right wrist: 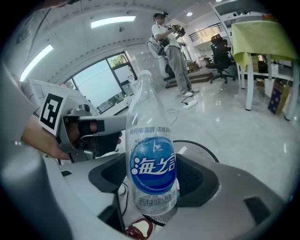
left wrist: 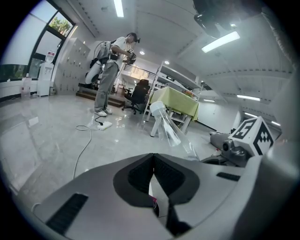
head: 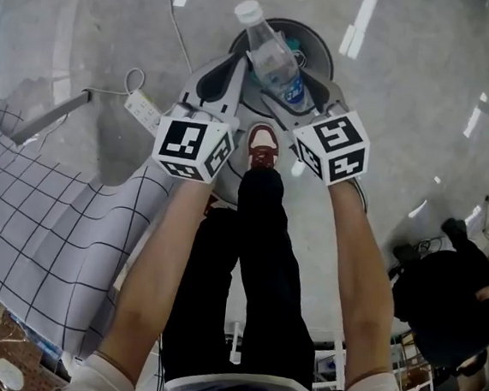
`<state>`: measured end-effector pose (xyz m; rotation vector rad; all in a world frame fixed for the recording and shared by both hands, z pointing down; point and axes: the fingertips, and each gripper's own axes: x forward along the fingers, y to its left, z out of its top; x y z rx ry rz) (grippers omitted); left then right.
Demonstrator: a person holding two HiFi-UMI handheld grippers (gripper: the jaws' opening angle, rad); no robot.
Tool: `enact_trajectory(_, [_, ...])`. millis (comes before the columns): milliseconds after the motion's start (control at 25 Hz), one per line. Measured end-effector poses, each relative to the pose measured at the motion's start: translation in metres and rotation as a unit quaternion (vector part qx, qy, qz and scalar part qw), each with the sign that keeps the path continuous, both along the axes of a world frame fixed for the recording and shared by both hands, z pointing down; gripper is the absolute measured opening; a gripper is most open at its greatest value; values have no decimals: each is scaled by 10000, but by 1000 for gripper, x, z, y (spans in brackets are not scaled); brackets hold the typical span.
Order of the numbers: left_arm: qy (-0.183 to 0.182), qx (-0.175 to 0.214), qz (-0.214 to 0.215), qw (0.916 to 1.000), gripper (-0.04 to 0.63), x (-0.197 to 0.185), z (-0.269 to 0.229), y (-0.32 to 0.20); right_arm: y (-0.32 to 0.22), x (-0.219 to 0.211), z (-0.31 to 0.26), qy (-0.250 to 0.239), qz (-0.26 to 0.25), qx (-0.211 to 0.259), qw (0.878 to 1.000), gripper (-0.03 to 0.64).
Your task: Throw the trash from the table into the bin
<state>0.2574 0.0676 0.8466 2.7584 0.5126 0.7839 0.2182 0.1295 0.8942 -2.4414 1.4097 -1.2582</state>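
Fingers of the right gripper pinch a clear plastic bottle low on its body, over the round mesh bin at twelve o'clock in the head view. The left gripper, at eleven, has its jaws pressed together on nothing. A grid-patterned tablecloth hangs at eight o'clock, and a power strip lies at ten. The bottle's blue label reads 海之言, with 西柚味 below.

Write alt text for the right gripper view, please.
The right tool grips an upright clear bottle with a blue label, with a mesh bin below it. A person stands far off on the glossy floor.
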Motion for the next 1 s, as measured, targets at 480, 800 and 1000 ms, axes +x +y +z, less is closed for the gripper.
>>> enact_trajectory(480, [-77, -97, 93, 9999, 6, -16, 45, 8, -3, 0, 66, -391, 335, -298, 9982, 310])
enact_trajectory(800, [-138, -138, 139, 9997, 6, -14, 53, 12, -2, -1, 85, -557, 434, -577, 9958, 308])
enact_trajectory(1000, [-166, -175, 197, 9995, 6, -16, 55, 18, 3, -1, 92, -583, 501, -735, 9943, 308])
